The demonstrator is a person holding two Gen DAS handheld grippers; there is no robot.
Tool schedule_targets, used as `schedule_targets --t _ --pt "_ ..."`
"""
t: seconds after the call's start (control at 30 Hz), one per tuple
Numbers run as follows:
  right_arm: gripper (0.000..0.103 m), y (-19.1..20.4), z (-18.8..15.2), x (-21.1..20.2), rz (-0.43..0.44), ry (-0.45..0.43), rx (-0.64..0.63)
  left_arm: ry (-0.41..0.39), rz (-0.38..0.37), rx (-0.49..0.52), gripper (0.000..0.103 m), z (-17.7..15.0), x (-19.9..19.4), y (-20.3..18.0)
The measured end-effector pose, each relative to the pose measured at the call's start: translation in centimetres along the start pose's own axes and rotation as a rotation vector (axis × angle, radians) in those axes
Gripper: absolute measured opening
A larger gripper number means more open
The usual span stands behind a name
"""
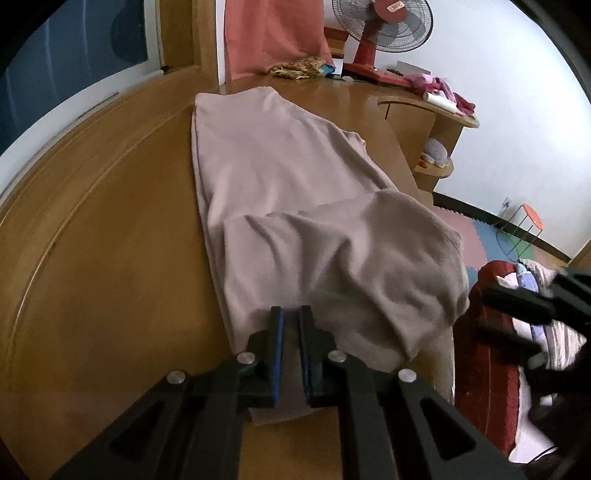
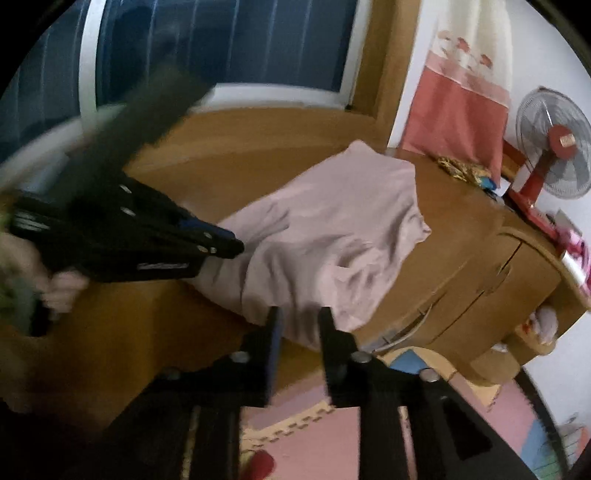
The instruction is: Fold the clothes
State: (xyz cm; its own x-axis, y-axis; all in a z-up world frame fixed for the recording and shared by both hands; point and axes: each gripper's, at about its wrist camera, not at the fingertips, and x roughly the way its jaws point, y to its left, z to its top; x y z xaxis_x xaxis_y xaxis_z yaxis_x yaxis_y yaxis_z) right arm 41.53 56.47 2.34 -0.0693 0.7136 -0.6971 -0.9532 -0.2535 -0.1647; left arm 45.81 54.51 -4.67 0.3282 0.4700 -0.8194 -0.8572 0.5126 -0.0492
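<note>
Left wrist: left gripper (image 1: 291, 314) pinches beige garment (image 1: 280, 177).

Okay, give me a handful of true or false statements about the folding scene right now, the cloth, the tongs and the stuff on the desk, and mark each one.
1. The beige garment lies on a wooden desk. True.
2. The left tongs are clear of the garment. False: cloth sits between their narrowly spaced fingers at the near edge.
3. The right tongs are clamped on the garment. False: their fingers stand apart with nothing between them, near the overhanging edge.
4. A red fan stands at the far end of the desk. True.
5. The garment lies fully flat. False: its near end is bunched and wrinkled, draping over the desk edge.
</note>
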Motion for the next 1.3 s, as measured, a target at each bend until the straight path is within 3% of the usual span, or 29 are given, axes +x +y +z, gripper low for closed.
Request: schedule_targets --t 0.1,0.13,0.17,0.27,0.43,0.53,0.6,0.63,0.67,0.73,0.8,0.83,0.87,1.07,1.13,1.23,1.3 --pt "0.028 0.1 0.2 2.0 -0.029 0.013 0.001 -0.007 0.008 0.021 0.008 -0.4 -0.1 -0.2" --pt "0.021 -0.2 0.2 2.2 -0.018 0.017 0.026 -0.009 0.009 0.022 0.008 -0.5 -0.2 -0.2" --pt "0.006 -1.0 0.3 2.4 -0.005 0.017 0.039 -0.009 0.011 0.021 0.008 -0.5 -0.2 -0.2" --pt "0.0 -2.5 0.1 1.2 -0.007 0.009 0.082 -0.009 0.029 0.033 0.011 -0.7 -0.2 -0.3" --pt "0.0 -6.8 -1.7 0.5 -0.159 0.053 0.126 -0.007 0.057 0.043 0.011 -0.7 -0.2 -0.5" --pt "0.0 -8.5 -1.6 -0.5 -0.079 0.035 0.229 -0.002 0.055 0.038 0.01 -0.6 -0.3 -0.5" --pt "0.003 -8.5 -0.9 -1.6 0.0 -0.01 0.279 -0.001 0.04 0.017 0.009 -0.5 -0.4 -0.3" --pt "0.011 -8.1 -0.2 -2.0 0.045 -0.04 0.295 -0.005 0.031 0.003 0.009 -0.5 -0.6 -0.2" --pt "0.03 -7.4 0.2 -2.3 0.069 -0.061 0.295 -0.009 0.021 -0.013 0.009 -0.6 -0.7 -0.1" --pt "0.052 -5.8 1.2 -1.5 0.059 -0.082 0.25 -0.017 -0.004 -0.046 0.011 -0.7 -0.9 0.2" --pt "0.052 -4.0 2.1 0.0 0.028 -0.078 0.191 -0.019 -0.009 -0.057 0.012 -0.8 -1.0 0.3" --pt "0.039 -4.0 2.3 1.5 0.043 -0.035 0.177 -0.02 -0.008 -0.056 0.012 -0.9 -1.0 0.3" --pt "0.013 -4.0 2.6 3.0 0.06 0.011 0.165 -0.02 0.001 -0.044 0.013 -1.0 -1.0 0.1" --pt "0.012 -7.3 1.2 3.8 0.077 0.041 0.311 -0.035 0.053 0.052 0.018 -1.6 -0.9 -0.9" --pt "0.023 -7.7 0.7 3.7 0.078 0.044 0.347 -0.029 0.045 0.05 0.018 -1.4 -0.8 -0.7" --pt "0.025 -8.9 0.3 2.4 0.091 -0.005 0.408 -0.027 0.029 0.048 0.018 -1.3 -1.3 -0.5" --pt "0.032 -9.5 -0.1 1.3 0.116 -0.027 0.386 -0.036 0.018 0.059 0.018 -1.3 -1.9 -0.7"
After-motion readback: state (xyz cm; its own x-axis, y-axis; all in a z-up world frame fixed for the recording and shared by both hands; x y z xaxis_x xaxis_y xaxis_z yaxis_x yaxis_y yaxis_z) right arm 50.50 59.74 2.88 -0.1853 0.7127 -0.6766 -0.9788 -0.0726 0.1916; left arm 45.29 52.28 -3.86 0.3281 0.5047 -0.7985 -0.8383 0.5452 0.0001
